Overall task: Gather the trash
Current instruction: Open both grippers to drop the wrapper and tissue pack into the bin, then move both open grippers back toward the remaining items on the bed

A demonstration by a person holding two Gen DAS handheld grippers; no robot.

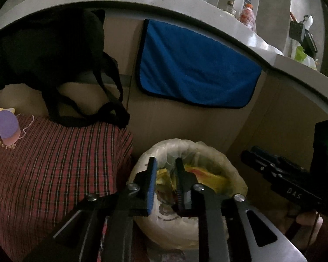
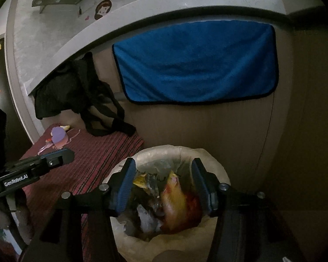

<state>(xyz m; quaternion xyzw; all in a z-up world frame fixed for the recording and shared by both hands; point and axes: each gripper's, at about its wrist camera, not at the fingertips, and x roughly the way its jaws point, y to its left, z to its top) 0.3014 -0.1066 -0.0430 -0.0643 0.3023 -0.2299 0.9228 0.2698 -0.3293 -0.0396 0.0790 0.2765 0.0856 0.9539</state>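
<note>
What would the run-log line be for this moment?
stage: at bin | left gripper: open, empty, above trash bin | right gripper: open, empty, above bin | wrappers: inside bin

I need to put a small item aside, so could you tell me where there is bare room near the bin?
The striped cloth is bare between the black bag straps and the lined bin. Its far corner is crowded by the purple toy. The bin holds wrappers.
</note>
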